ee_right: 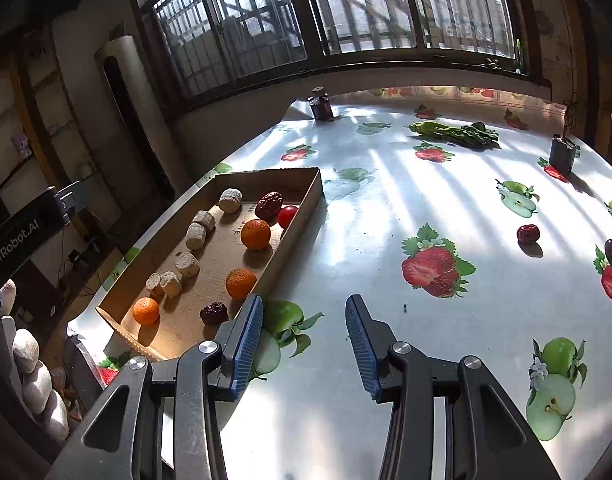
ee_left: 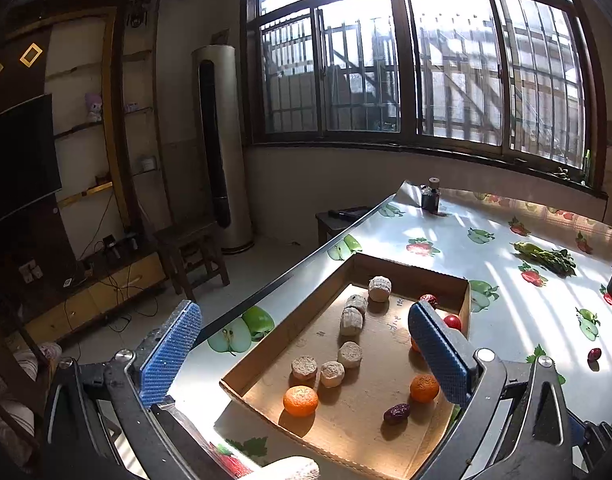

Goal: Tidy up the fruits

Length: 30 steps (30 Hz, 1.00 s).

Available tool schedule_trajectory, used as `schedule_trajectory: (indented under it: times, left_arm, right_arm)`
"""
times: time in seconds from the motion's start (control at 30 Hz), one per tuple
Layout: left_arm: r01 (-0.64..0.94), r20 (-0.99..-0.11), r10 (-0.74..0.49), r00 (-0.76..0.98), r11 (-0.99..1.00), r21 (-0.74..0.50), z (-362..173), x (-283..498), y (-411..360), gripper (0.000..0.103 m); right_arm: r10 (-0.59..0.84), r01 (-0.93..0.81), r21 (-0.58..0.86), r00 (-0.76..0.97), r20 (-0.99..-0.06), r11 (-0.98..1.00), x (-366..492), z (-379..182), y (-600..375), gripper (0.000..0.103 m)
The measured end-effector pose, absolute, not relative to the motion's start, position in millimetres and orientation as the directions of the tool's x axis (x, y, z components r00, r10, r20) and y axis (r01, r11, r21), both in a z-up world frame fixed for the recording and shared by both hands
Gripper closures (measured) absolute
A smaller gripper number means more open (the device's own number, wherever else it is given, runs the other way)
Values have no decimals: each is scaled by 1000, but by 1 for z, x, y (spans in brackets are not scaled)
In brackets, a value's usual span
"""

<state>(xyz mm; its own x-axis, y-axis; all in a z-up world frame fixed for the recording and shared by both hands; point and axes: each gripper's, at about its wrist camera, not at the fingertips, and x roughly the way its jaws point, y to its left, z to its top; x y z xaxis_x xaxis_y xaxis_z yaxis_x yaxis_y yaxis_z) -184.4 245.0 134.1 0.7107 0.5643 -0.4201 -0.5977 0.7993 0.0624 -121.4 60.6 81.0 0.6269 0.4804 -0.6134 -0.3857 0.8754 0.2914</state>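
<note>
A shallow cardboard tray lies at the table's left edge. It holds three oranges, two red dates, a cherry tomato and a row of several pale round chunks. The tray also shows in the left wrist view, with an orange and a date at its near end. My left gripper is open and empty, above the tray's near end. My right gripper is open and empty over bare tablecloth right of the tray. A loose red date and a dark fruit lie at the right.
The table has a glossy cloth printed with apples and strawberries. Green leafy vegetables lie at the back. A dark jar stands at the back left and a small dark box at the back right. The table edge runs just left of the tray.
</note>
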Motion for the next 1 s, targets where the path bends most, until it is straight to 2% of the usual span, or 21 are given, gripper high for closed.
schedule_trajectory:
  times: [0.27,1.0]
  left_arm:
    - [-532,-520,456,723,846,2,121,-176,252,0]
    - [-492,-629,348,696,869,-63,94,-167,272,0]
  right_arm:
    - [444,-383,239,649,-618,892,-123,81,65,50]
    - [422,-417,178,619,-663,891,-122,71,90,47]
